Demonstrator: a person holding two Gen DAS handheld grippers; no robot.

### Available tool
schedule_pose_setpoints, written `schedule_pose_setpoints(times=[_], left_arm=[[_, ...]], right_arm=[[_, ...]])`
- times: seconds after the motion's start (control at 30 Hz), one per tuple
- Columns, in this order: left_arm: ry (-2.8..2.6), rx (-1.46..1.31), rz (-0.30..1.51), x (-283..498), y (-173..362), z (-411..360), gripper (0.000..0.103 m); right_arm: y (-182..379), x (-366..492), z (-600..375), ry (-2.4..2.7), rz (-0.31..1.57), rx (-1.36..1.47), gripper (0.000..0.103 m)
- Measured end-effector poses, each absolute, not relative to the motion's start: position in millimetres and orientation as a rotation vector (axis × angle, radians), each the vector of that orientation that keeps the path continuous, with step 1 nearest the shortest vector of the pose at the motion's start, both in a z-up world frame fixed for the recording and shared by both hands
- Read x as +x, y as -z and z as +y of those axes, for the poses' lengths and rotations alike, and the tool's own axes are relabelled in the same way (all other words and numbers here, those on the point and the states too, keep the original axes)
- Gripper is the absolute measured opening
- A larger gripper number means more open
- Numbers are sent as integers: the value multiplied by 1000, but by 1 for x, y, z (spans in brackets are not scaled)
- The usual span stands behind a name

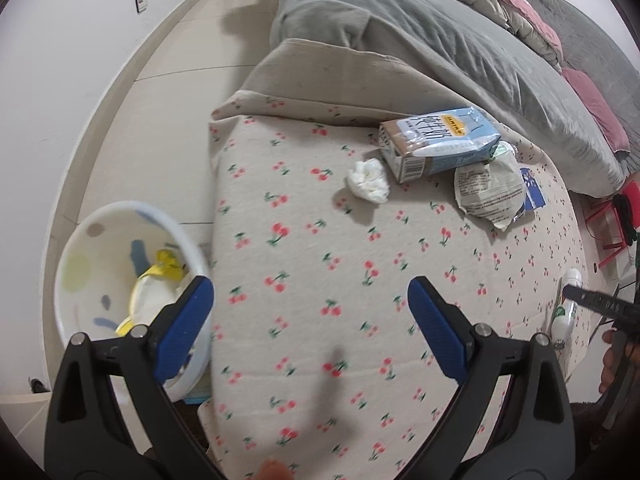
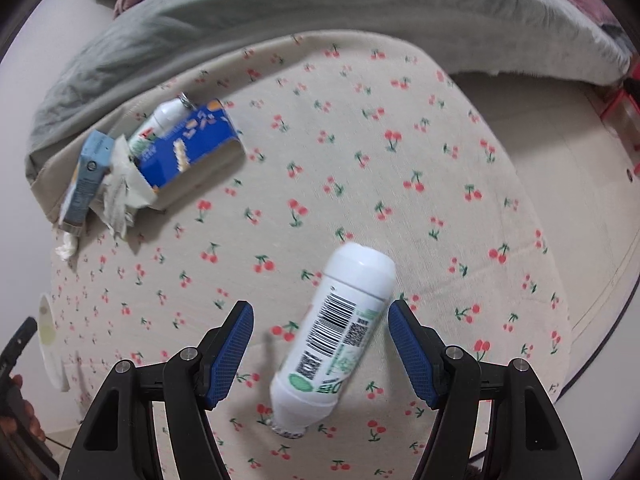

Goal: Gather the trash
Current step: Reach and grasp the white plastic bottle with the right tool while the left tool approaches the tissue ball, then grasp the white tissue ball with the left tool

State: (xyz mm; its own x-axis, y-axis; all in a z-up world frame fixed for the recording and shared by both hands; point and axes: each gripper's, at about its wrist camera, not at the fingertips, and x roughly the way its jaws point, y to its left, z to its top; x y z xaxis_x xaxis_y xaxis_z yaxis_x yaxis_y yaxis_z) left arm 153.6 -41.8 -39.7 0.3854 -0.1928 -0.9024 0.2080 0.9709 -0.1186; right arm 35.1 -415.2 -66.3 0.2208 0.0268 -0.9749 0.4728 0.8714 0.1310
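The right gripper (image 2: 320, 344) hangs spread wide over a white plastic bottle (image 2: 332, 340) lying on the cherry-print bed sheet (image 2: 420, 160); the bottle sits between its blue pads without touching either. The left gripper (image 1: 310, 312) is also released and empty above the sheet. A milk carton (image 1: 436, 142), crumpled tissue (image 1: 369, 180) and crushed wrapper (image 1: 490, 188) lie together farther up the bed. A white trash bin (image 1: 80, 240) stands on the floor beside the bed.
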Motion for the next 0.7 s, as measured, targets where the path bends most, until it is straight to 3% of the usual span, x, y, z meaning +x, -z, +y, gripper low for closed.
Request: schedule_pose_setpoints(times=[0.07, 0.13, 0.2, 0.37, 0.7], left_arm=[[259, 21, 1149, 158, 44, -49, 97], [264, 14, 1156, 162, 48, -54, 97], [269, 4, 1161, 167, 51, -59, 97], [281, -9, 1147, 175, 59, -71, 94], [311, 21, 1091, 192, 74, -90, 63]], right_arm=[[71, 34, -418, 298, 1331, 472, 69], [75, 35, -419, 283, 1345, 485, 59], [77, 36, -420, 271, 1350, 481, 41], [73, 45, -418, 254, 1298, 443, 40], [53, 60, -415, 203, 1218, 413, 39]])
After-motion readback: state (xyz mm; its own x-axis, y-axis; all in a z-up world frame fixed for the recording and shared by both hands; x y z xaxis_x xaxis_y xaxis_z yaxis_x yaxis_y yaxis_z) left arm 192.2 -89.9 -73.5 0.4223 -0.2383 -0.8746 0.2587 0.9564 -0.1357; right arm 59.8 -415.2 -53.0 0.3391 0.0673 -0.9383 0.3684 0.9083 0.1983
